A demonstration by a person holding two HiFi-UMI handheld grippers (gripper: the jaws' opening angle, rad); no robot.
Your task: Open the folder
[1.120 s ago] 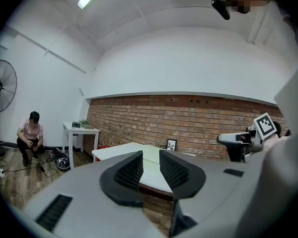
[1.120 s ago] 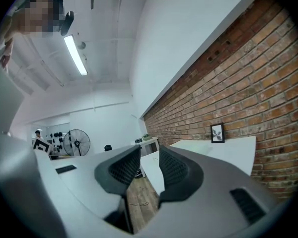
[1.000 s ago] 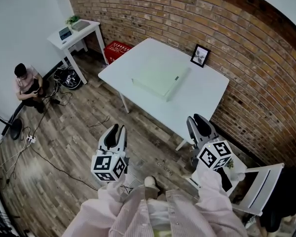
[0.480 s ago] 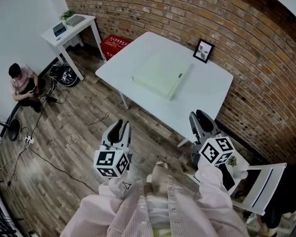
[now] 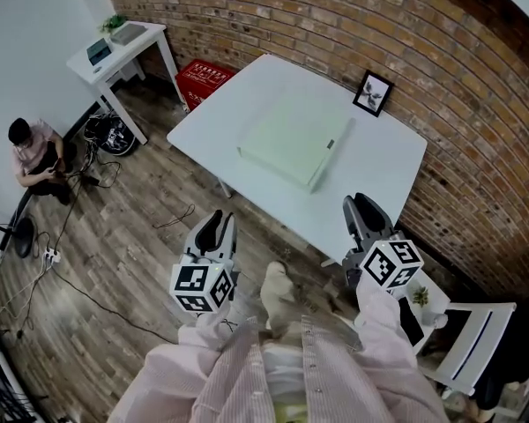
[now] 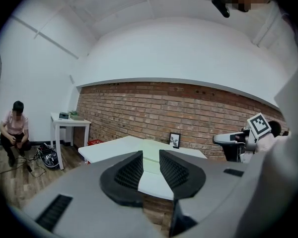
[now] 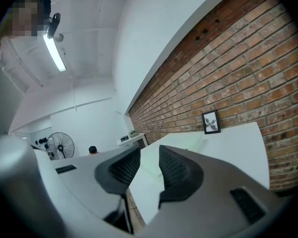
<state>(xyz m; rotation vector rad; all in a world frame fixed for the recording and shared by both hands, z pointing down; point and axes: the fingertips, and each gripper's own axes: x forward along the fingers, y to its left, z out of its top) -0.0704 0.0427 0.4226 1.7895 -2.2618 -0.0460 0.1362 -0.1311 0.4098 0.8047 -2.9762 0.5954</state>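
got both arms stuck out forward in pale pink striped sleeves [image 5: 203,359], elbows tucked close to the body. holding the left gripper [image 5: 210,233] pointed ahead and just a touch downward, with the left marker cube [image 5: 200,287] right above the wrist. same deal with the right gripper [image 5: 367,216], with the right marker cube [image 5: 391,264] tipped a bit outward. keeping the jaws a narrow gap apart on both, nothing pinched in between. carrying the two roughly side by side, well apart from each other.

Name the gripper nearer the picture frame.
Right. The right gripper hangs short of the table, across it from the picture frame; the left gripper is farther left, over the floor.
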